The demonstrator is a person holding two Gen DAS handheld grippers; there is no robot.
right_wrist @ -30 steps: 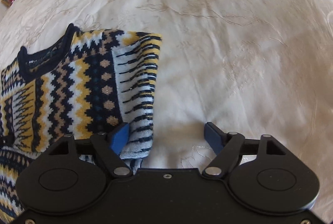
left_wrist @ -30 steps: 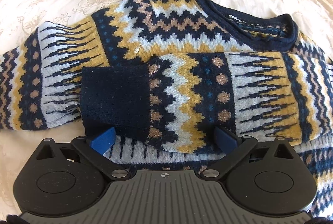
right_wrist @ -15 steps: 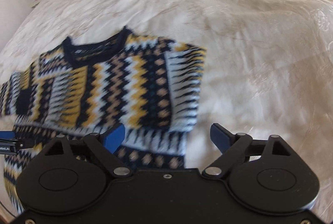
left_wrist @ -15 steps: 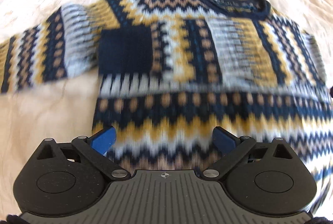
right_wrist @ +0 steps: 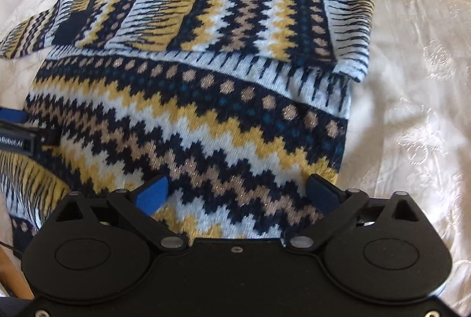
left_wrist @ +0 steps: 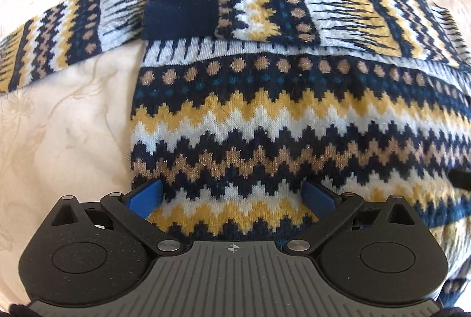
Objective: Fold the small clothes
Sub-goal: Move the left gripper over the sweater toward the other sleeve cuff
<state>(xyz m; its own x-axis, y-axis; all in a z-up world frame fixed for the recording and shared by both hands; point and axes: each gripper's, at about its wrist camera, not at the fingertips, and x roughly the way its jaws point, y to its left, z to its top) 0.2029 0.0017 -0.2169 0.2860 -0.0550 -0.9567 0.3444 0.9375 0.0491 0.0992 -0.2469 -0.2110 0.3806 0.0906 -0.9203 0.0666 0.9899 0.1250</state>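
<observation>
A small knitted sweater (left_wrist: 265,116) in navy, yellow, white and tan zigzags lies flat on a cream bedspread (left_wrist: 59,140), collar away from me. One sleeve is folded across the chest, its navy cuff (left_wrist: 179,11) on the left. The other sleeve (left_wrist: 53,31) stretches out to the left. My left gripper (left_wrist: 232,196) is open and empty, over the sweater's lower left part. My right gripper (right_wrist: 235,193) is open and empty over the sweater (right_wrist: 191,111) near its lower right. The left gripper's fingertip (right_wrist: 13,115) shows at the left edge of the right wrist view.
The embroidered bedspread (right_wrist: 412,81) stretches wide to the right of the sweater. A wooden piece (right_wrist: 14,275) shows at the lower left corner of the right wrist view, off the bed's edge.
Both grippers have pulled back from the folded sleeve toward the sweater's lower part, staying open. The whole sweater now shows in both views.
</observation>
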